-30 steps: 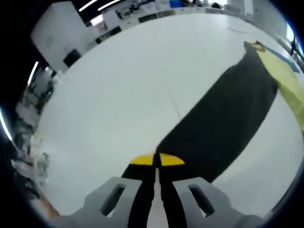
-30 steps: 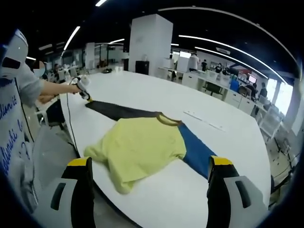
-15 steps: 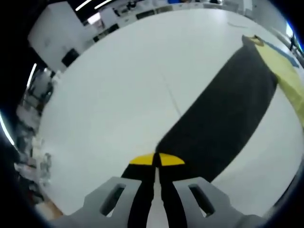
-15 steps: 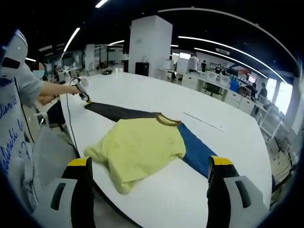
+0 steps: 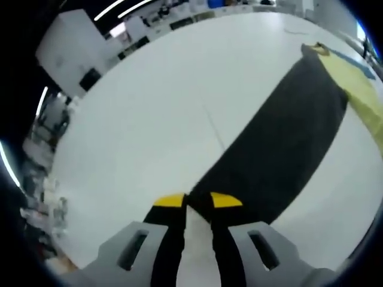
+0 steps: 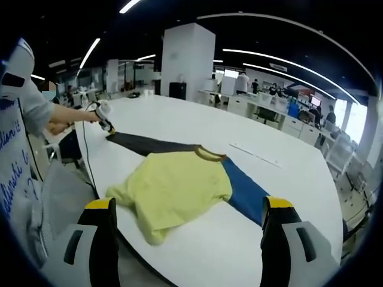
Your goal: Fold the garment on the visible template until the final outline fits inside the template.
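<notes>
Soft matt cloth garment (image 6: 179,188) (yellow body), smooth white table (image 6: 287,179)

Garment (image 6: 179,185) spread on table (image 6: 287,179), near edge.

Each hand-held gripper (image 6: 188,239) has grey bodies, black fingers and yellow tips. The person's sleeve (image 6: 33,110) is grey. The shirt (image 6: 12,173) is white with blue writing.

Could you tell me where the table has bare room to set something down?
The white table is bare beyond the dark sleeve and yellow body, toward the pillar, and past the blue sleeve. The near edge is crowded by the garment's hem.
</notes>
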`<act>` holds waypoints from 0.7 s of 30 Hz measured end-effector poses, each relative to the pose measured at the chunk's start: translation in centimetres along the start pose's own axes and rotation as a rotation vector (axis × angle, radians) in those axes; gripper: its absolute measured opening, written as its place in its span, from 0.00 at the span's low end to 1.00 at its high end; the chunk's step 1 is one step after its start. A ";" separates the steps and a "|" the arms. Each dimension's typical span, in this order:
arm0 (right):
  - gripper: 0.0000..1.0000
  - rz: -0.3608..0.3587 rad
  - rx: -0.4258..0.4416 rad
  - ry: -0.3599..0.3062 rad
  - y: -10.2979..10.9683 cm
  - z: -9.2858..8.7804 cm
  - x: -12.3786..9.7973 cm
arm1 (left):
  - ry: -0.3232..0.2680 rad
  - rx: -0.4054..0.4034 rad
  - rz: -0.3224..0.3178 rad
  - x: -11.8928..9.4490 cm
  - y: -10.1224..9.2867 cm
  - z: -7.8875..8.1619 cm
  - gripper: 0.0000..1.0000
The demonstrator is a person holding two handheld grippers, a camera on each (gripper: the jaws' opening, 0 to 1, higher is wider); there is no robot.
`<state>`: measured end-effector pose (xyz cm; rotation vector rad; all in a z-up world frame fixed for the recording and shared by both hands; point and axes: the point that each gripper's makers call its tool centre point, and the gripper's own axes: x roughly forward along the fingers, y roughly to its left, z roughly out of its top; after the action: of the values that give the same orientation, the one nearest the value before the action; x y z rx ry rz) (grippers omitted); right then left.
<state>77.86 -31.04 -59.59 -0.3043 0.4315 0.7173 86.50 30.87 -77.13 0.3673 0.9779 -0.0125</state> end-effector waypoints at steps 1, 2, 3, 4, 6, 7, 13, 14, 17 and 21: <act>1.00 -0.002 0.001 -0.003 -0.1 0.0 -0.1 | 0.000 -0.002 0.002 -0.1 0.0 0.0 0.16; 1.00 -0.004 0.000 -0.006 -0.1 0.0 -0.1 | -0.001 0.000 0.004 -0.3 -0.1 0.0 0.16; 1.00 -0.006 0.000 -0.010 -0.1 0.1 -0.2 | -0.004 0.006 0.002 -0.5 -0.2 0.1 0.16; 1.00 -0.006 0.002 -0.013 -0.2 0.1 -0.3 | -0.004 0.006 0.002 -0.6 -0.3 0.2 0.17; 1.00 -0.007 0.005 -0.017 -0.2 0.0 -0.4 | -0.022 0.010 0.012 -0.9 -0.3 0.7 0.20; 1.00 -0.006 0.007 -0.018 -0.2 -0.1 -0.5 | -0.042 0.004 0.016 -1.2 -0.3 1.1 0.21; 1.00 -0.012 0.015 -0.028 -0.2 -0.4 -0.8 | -0.085 0.002 -0.022 -2.2 -1.5 2.9 0.24; 1.00 -0.013 0.016 -0.031 -0.2 -0.4 -0.8 | -0.101 0.013 -0.035 -2.5 -2.1 3.5 0.24; 1.00 -0.017 0.017 -0.039 -0.3 -0.4 -1.0 | -0.160 -0.004 -0.134 -3.1 -4.5 4.9 0.31; 1.00 -0.017 0.021 -0.043 -0.3 -0.6 -1.2 | -0.199 0.060 -0.180 -4.1 -6.3 6.2 0.32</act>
<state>77.10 -32.15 -59.54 -0.2725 0.3949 0.7014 88.09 22.41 -72.52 0.3254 0.8119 -0.2382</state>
